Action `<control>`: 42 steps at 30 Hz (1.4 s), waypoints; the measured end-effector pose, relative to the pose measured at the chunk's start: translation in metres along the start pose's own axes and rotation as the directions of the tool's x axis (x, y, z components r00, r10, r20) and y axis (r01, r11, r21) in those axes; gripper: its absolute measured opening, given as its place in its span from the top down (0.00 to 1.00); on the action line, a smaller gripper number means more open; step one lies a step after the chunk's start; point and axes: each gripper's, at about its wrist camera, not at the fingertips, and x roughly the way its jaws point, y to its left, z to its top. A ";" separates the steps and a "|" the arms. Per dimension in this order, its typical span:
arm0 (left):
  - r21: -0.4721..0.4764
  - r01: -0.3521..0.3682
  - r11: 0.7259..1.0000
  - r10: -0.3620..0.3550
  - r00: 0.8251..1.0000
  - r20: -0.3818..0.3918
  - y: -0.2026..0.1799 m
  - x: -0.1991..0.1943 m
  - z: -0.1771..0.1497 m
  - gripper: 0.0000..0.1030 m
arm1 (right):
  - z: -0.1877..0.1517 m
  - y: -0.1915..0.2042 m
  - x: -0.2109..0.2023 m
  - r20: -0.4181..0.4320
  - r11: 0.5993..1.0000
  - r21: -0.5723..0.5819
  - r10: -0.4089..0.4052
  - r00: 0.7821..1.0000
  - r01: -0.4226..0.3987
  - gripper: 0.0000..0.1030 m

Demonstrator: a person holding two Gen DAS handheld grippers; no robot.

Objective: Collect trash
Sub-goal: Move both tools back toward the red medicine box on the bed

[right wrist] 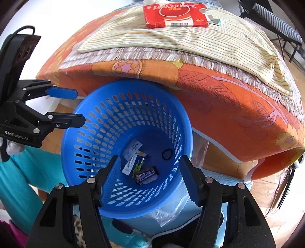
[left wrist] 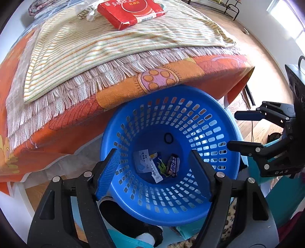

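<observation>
The blue basket tilts, with its mouth facing up toward the cameras. Wrappers lie flat on its bottom. The left gripper and the right gripper both stand open and hold nothing.

wrappers in basket, basket below table

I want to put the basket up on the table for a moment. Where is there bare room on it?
The striped cloth is bare between the red box and its fringed near edge. The orange cover past the fringe is a bare strip too. It is crowded at the far edge, around the box and crumpled plastic.
</observation>
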 end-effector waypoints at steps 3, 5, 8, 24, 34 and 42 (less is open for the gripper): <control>-0.019 0.005 1.000 -0.005 1.000 0.010 0.003 -0.003 0.006 0.25 | 0.005 -0.005 -0.001 0.002 1.000 0.030 0.005 1.000 -0.005 0.39; -0.023 0.002 1.000 -0.002 1.000 0.023 0.004 -0.007 0.011 0.25 | 0.008 -0.008 -0.002 0.006 0.999 0.052 0.015 1.000 -0.015 0.39; -0.031 0.000 1.000 0.002 0.999 0.041 0.007 -0.013 0.022 0.25 | 0.017 -0.013 -0.004 0.016 0.996 0.089 0.028 0.999 -0.029 0.38; -0.109 -0.049 0.993 0.070 0.977 0.201 0.059 -0.067 0.105 0.25 | 0.099 -0.059 -0.027 0.156 0.890 0.422 0.117 0.981 -0.174 0.38; -0.175 -0.047 0.984 0.092 0.961 0.260 0.091 -0.079 0.141 0.25 | 0.178 -0.060 -0.037 0.278 0.863 0.443 0.126 0.952 -0.244 0.38; -0.265 -0.042 0.963 0.130 0.937 0.325 0.126 -0.104 0.155 0.25 | 0.253 -0.042 -0.022 0.207 0.930 0.368 -0.070 0.976 -0.012 0.38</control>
